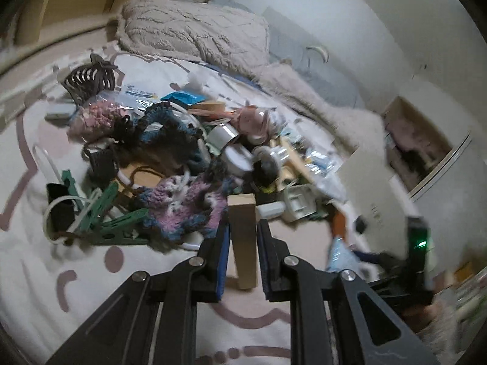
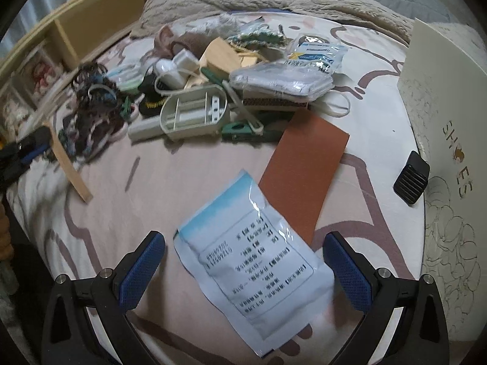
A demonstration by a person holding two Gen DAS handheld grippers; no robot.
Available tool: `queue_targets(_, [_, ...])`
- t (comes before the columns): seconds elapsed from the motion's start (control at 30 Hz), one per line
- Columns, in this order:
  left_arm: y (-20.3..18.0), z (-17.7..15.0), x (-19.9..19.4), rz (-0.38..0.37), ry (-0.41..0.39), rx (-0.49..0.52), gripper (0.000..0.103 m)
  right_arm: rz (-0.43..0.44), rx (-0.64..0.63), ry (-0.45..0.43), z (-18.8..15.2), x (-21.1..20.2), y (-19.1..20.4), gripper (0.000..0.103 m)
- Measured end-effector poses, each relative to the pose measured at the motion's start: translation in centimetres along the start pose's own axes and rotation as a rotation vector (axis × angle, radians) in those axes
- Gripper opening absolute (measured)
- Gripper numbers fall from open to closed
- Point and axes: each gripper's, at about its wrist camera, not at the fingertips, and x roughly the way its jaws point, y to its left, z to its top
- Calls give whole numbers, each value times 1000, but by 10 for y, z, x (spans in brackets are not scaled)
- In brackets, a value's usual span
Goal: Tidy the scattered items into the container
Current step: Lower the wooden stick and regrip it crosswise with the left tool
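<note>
Left wrist view: left gripper at lower centre, pinching a wooden block; clutter pile across mid-frame.

Right wrist view: right gripper spread wide at bottom, straddling a printed sachet, script too small to read. Right edge: shoe box lettered "SHOES", inside hidden.

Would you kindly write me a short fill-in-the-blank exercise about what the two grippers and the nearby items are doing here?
1. The left gripper is shut on a wooden ____.
2. The right gripper stands ____ over a white printed pouch.
3. A corner of the pouch overlaps a flat ____ card.
4. The cream box bears the word ____.

Missing words: block; open; brown; SHOES
</note>
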Motion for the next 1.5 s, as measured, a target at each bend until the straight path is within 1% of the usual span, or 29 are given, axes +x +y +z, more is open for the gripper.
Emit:
queue_targets(0.13, [6, -2, 0, 53, -3, 18, 20, -54, -40, 12, -4, 1, 3, 103])
queue_targets(0.2, [8, -1, 0, 93, -9, 31, 23, -69, -46, 11, -6, -1, 2, 103])
queue_targets(0.27, [10, -3, 0, 159, -26, 43, 27, -82, -44, 10, -7, -2, -2, 103])
queue_targets(0.33, [15, -3, -1, 191, -33, 31, 29, -101, -30, 9, -8, -4, -7, 103])
queue_targets(0.37, [19, -3, -1, 210, -39, 19, 34, -112, -21, 7, -7, -4, -10, 103])
queue_targets(0.4, [21, -2, -3, 221, -48, 9, 42, -122, -11, 5, -7, -5, -13, 103])
queue_targets(0.43, [22, -2, -6, 225, -59, 5, 47, -127, -2, 2, -6, -6, -16, 103])
queue_targets(0.5, [22, 0, -12, 245, -98, 9, 66, -121, 10, -8, -5, -8, -18, 103])
queue_targets(0.57, [17, 2, -18, 279, -142, 45, 72, -112, 10, -20, -5, -10, -18, 103])
queue_targets(0.63, [8, 2, -20, 318, -174, 121, 76, -91, 12, -32, -5, -13, -18, 103])
queue_targets(0.67, [4, 2, -20, 328, -175, 151, 78, -82, 14, -37, -4, -14, -17, 103])
queue_targets(0.7, [1, 1, -18, 333, -169, 178, 79, -77, 14, -44, -4, -16, -17, 103])
queue_targets(0.8, [-9, -5, -5, 330, -113, 257, 80, -76, 16, -68, -5, -23, -15, 103])
queue_targets(0.87, [-20, -11, 4, 346, -86, 332, 81, -68, 65, -89, -8, -28, -17, 103])
queue_targets(0.93, [-26, -14, 8, 351, -75, 375, 83, -52, 116, -111, -16, -33, -16, 103])
queue_targets(0.97, [-30, -16, 10, 354, -72, 402, 85, -49, 129, -122, -20, -36, -14, 103])
queue_targets(1.03, [-35, -19, 13, 358, -63, 435, 86, -47, 139, -142, -27, -42, -10, 103])
queue_targets(1.13, [-43, -26, 21, 403, -26, 506, 86, -21, 181, -159, -35, -47, -8, 103])
queue_targets(1.23, [-50, -33, 31, 447, 4, 567, 86, 16, 251, -141, -40, -42, -12, 103])
queue_targets(1.3, [-52, -36, 34, 458, 17, 589, 86, 15, 278, -125, -43, -38, -15, 103])
queue_targets(1.4, [-52, -38, 39, 462, 43, 608, 86, 13, 338, -125, -47, -38, -22, 103])
queue_targets(1.5, [-50, -39, 42, 471, 66, 609, 86, 54, 437, -128, -53, -39, -29, 103])
